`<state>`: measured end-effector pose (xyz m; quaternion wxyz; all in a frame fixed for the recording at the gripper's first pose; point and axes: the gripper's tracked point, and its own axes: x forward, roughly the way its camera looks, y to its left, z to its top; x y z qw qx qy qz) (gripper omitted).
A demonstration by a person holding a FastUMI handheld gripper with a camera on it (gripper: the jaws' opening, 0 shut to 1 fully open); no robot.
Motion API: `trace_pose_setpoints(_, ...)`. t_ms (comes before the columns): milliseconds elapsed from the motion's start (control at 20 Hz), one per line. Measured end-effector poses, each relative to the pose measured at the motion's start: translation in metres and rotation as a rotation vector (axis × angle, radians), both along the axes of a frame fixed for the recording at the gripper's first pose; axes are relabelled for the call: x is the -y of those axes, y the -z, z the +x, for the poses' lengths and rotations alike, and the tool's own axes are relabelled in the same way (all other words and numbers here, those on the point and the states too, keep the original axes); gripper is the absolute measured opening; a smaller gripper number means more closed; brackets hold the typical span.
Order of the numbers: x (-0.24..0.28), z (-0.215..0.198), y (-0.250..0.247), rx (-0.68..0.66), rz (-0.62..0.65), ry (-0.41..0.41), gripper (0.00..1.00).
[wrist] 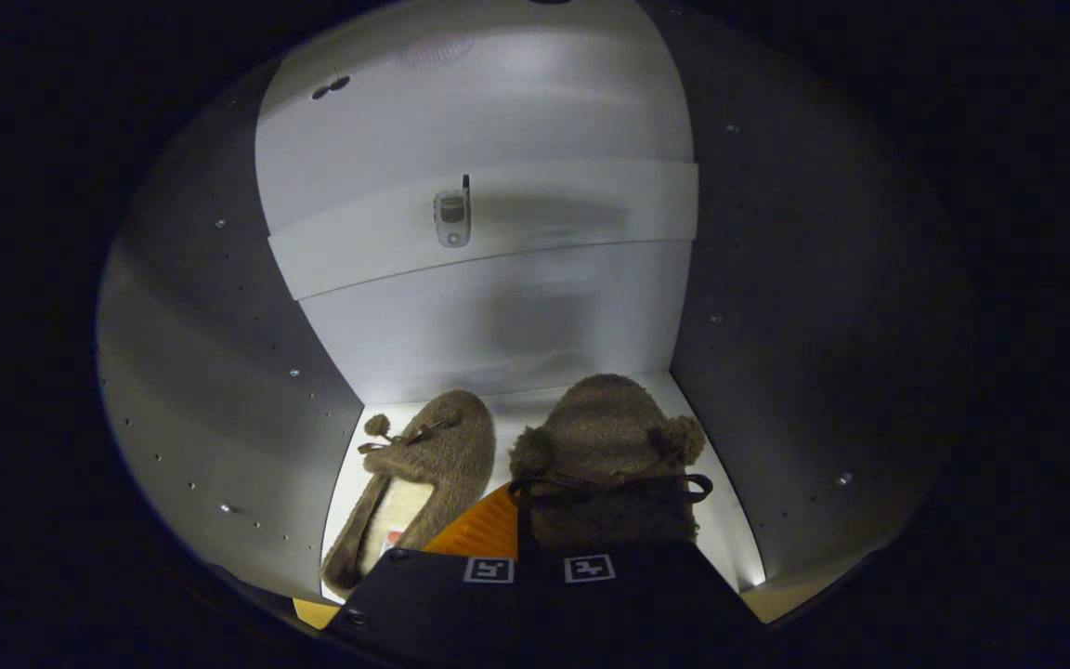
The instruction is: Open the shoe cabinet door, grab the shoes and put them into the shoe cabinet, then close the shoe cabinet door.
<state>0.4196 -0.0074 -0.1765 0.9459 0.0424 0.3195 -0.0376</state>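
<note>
cabinet interior (498, 325) | claw (535, 534) level, gripping right slipper (605, 446) | left slipper (424, 465) beside

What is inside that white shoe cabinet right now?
Two fuzzy brown slippers with pompoms sit on the white shoe cabinet floor: the left slipper lies free, the right slipper is at the gripper fingers, which cover its heel, so the grip is unclear.
</note>
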Motion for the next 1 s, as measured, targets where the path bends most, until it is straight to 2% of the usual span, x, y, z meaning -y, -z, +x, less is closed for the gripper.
trace_pose_setpoints(300, 0.001, 0.019, 0.043, -0.089, -0.029, -0.009, 0.05)
trace_pose_setpoints(600, 0.004, 0.022, 0.045, -0.078, -0.07, -0.006, 0.05)
trace_pose_setpoints(650, 0.001, 0.017, 0.046, -0.088, -0.066, -0.012, 0.08)
trace_pose_setpoints(750, 0.002, 0.011, 0.045, -0.092, -0.065, -0.001, 0.22)
trace_pose_setpoints(800, 0.0, 0.007, 0.044, -0.093, -0.052, 0.0, 0.23)
trace_pose_setpoints(900, 0.0, -0.003, 0.035, -0.078, -0.039, 0.012, 0.33)
trace_pose_setpoints(1000, 0.003, -0.014, 0.025, -0.054, -0.053, 0.021, 0.58)
